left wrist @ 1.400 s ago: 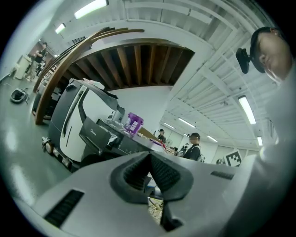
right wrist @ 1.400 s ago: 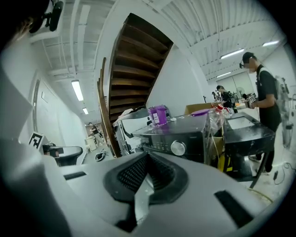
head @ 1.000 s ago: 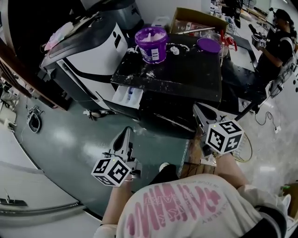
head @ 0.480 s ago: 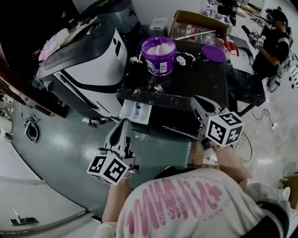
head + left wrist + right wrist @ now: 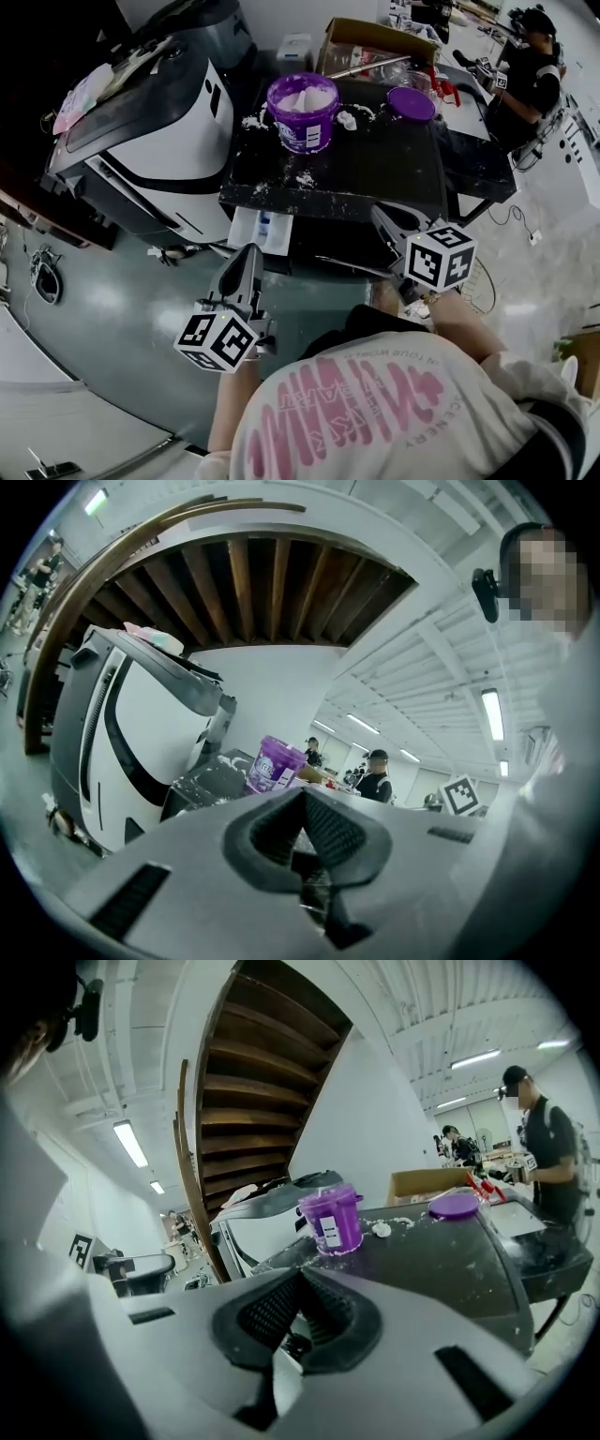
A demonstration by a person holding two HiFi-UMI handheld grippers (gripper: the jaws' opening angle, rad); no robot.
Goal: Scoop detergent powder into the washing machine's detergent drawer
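Observation:
A purple tub (image 5: 302,111) of white detergent powder stands open on the black washing machine's top (image 5: 375,169); its purple lid (image 5: 412,103) lies to the right. The white detergent drawer (image 5: 262,229) is pulled out at the machine's front left. My left gripper (image 5: 250,253) is shut and empty, its tips just below the drawer. My right gripper (image 5: 379,215) is shut and empty at the machine's front edge. The left gripper view has the tub (image 5: 275,764) beyond the closed jaws (image 5: 303,797). In the right gripper view the tub (image 5: 332,1218) and lid (image 5: 455,1206) lie ahead of the gripper (image 5: 300,1277).
Spilled powder (image 5: 305,178) dots the machine top. A white and grey appliance (image 5: 159,122) stands at the left, close to the drawer. A cardboard box (image 5: 370,42) sits behind the tub. A person (image 5: 530,56) stands at the far right. Green floor (image 5: 122,300) lies below the left gripper.
Both grippers have moved forward and a little up toward the machine's front, and the camera has come nearer to it. Both stay shut and empty.

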